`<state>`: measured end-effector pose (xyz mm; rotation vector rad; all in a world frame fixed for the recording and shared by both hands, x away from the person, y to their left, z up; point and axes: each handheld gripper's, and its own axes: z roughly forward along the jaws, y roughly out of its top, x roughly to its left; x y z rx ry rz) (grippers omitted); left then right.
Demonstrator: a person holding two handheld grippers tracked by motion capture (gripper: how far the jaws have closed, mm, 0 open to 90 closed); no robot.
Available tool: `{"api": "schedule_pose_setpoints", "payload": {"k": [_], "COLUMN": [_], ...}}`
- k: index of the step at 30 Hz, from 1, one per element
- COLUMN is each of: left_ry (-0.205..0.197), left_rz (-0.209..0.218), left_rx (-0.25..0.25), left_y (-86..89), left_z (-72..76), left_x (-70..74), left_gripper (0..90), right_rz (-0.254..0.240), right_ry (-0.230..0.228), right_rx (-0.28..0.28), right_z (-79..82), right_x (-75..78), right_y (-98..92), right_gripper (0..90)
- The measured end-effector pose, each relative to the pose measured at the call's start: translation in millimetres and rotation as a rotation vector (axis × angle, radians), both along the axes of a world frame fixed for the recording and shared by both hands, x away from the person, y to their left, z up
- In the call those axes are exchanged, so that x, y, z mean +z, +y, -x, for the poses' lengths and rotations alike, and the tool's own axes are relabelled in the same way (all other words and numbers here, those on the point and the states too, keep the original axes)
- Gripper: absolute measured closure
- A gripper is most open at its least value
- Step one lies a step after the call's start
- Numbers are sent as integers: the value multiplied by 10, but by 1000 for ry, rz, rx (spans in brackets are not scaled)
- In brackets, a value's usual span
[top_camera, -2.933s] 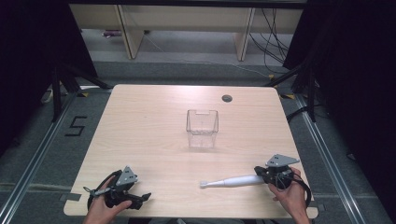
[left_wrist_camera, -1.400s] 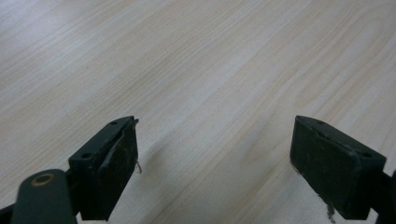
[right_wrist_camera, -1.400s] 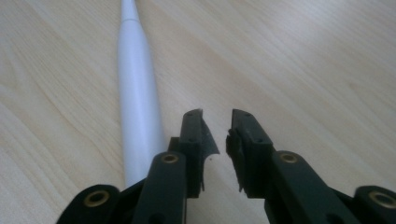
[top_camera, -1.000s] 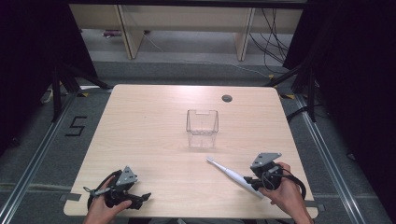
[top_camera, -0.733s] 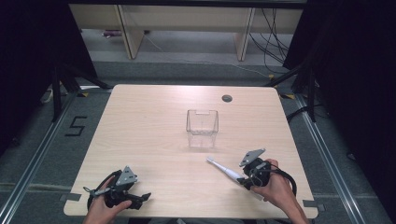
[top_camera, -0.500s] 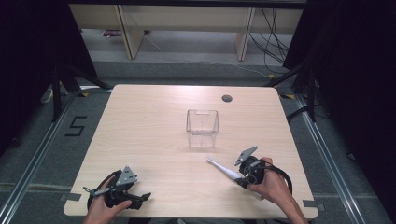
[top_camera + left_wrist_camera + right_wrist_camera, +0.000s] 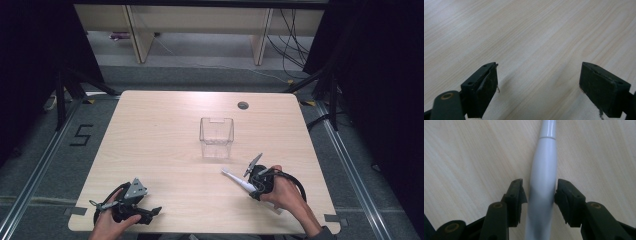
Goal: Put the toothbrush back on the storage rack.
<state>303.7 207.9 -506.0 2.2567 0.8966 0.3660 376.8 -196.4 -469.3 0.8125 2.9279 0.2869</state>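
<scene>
High view: we see the left gripper (image 7: 131,206) lower left, the right gripper (image 7: 258,182) lower right on a white electric toothbrush (image 7: 240,183), below the clear bin (image 7: 216,137).
Left gripper view: jaws wide over bare table (image 7: 529,37).
Right gripper view: jaws clamp the toothbrush handle (image 7: 542,192), centre frame.

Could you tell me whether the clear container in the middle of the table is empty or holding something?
Empty, as far as the high view shows: the clear container stands upright on the table, and only wood grain shows through its walls.
</scene>
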Motion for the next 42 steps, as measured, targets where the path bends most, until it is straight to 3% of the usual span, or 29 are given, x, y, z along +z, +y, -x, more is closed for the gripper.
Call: {"api": "schedule_pose_setpoints", "payload": {"k": [3, 7, 11, 16, 24, 34, 38, 40, 41, 42], "left_ry": [-2, 4, 0, -1, -4, -3, -4, -4, 2, 2], "left_rz": [5, -12, 3, -1, -1, 2, 0, -1, 1, 4], "left_rx": [2, -12, 2, -5, -7, -2, -5, -6, -8, -7], "left_y": [-3, -12, -9, -9, -4, -5, 0, 0, 0, -2], "left_z": [3, 2, 3, 2, 2, 1, 3, 0, 4, 5], "left_x": [0, -6, -6, -3, 2, 1, 0, 4, 6, 5], "left_gripper": [148, 149, 148, 148, 149, 149, 148, 149, 149, 149], "right_rz": [9, 45, 64, 100, 151, 130, 120, 101, 101, 102], "right_ry": [2, 42, 63, 81, 115, 109, 63, 63, 61, 48], "right_rx": [2, 14, 31, -7, 32, 25, 29, 52, 21, 53], "right_z": [-22, -71, -105, -121, -178, -156, -140, -143, -122, -142], "right_x": [-10, -31, -52, -49, -42, -10, 33, 37, 49, 49], "right_y": [13, 69, 103, 119, 176, 148, 116, 98, 104, 81], "right_gripper": [581, 602, 632, 650, 666, 670, 670, 670, 671, 670]}}
